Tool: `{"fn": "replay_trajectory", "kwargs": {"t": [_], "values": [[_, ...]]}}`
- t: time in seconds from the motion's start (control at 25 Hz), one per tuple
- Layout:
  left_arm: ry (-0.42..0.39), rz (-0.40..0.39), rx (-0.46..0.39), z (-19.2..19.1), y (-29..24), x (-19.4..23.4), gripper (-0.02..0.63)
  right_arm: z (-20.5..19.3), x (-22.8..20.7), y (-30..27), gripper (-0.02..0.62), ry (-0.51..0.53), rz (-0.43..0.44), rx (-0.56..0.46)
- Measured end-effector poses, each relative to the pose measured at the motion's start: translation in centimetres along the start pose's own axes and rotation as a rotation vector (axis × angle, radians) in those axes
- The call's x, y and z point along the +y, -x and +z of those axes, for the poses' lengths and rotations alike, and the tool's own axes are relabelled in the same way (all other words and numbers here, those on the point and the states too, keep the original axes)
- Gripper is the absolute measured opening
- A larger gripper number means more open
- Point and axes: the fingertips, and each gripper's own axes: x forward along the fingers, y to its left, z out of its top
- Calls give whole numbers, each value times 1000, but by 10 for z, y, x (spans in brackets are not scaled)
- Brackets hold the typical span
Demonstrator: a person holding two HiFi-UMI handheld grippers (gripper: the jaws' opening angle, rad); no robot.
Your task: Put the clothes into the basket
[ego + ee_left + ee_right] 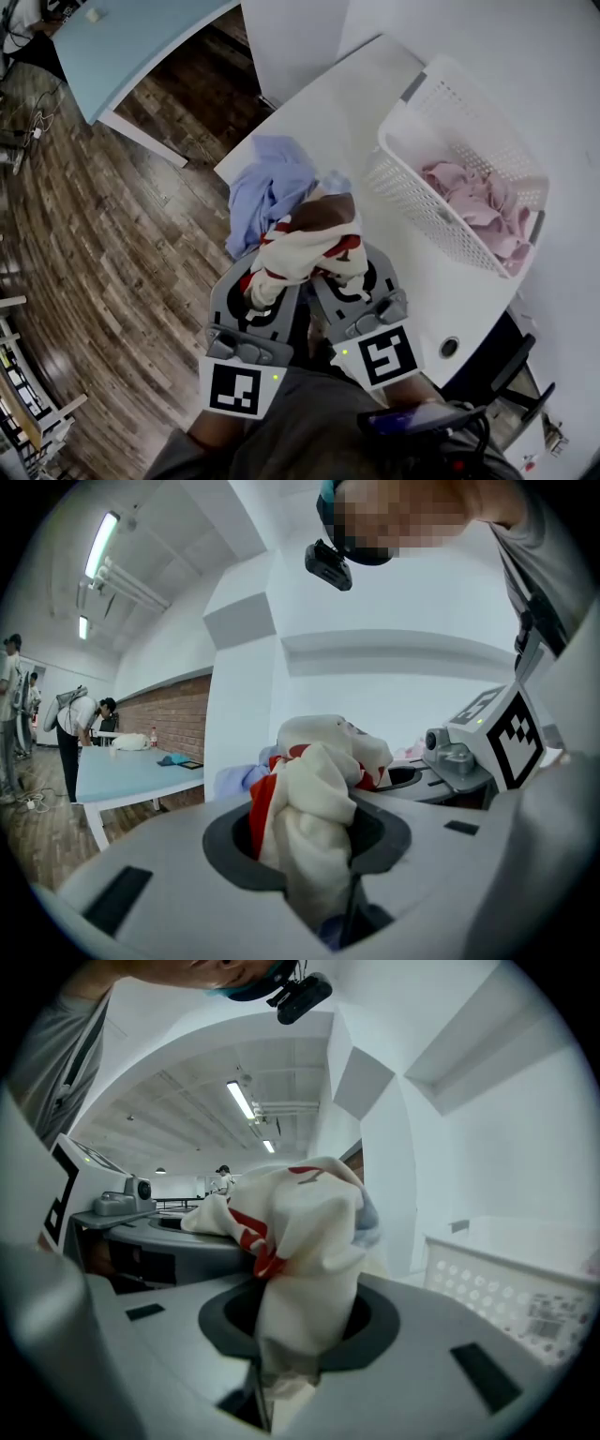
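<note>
A white basket (412,202) with perforated walls stands on the white surface (347,103) at the right, and pink clothes (478,206) already lie heaped inside it. A light blue garment (267,187) lies crumpled near the surface's left edge, just beyond the two grippers and partly hidden behind what they hold. Past that edge is a wood floor (112,234) and, farther off, a pale blue table (131,47) (the left gripper view shows people (75,728) standing by it). Between the held bundle and the pink clothes stands the basket's near wall, with a strip of bare surface before it.

The red-and-white garment (314,239) is bunched up above the surface, to the left of the basket and apart from it. The left gripper (265,286) has its jaws clenched on one end of the garment; in its own view the cloth fills the gap between them and bulges upward. The right gripper (342,272) grips the other end in the same way, with a fold pinched between its jaws.

The two grippers sit side by side, nearly touching. The bundle bridges them, its long axis running across from the left jaws to the right, with the hump of cloth rising beyond the tips.
</note>
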Motion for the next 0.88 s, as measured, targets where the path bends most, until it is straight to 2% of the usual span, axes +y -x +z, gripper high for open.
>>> {"fn": "replay_trajectory", "kwargs": {"t": [0.2, 0.44, 0.6, 0.88], "values": [[-49, -68, -67, 41, 32, -51, 143, 34, 8, 67, 110, 31, -79, -61], [-90, -172, -135, 78, 67, -144, 143, 53, 7, 173, 112, 57, -203, -106], [-79, -224, -154, 103, 83, -163, 143, 74, 12, 202, 112, 59, -272, -103], [-113, -319, -195, 117, 82, -269, 144, 67, -21, 304, 112, 68, -377, -159]]}}
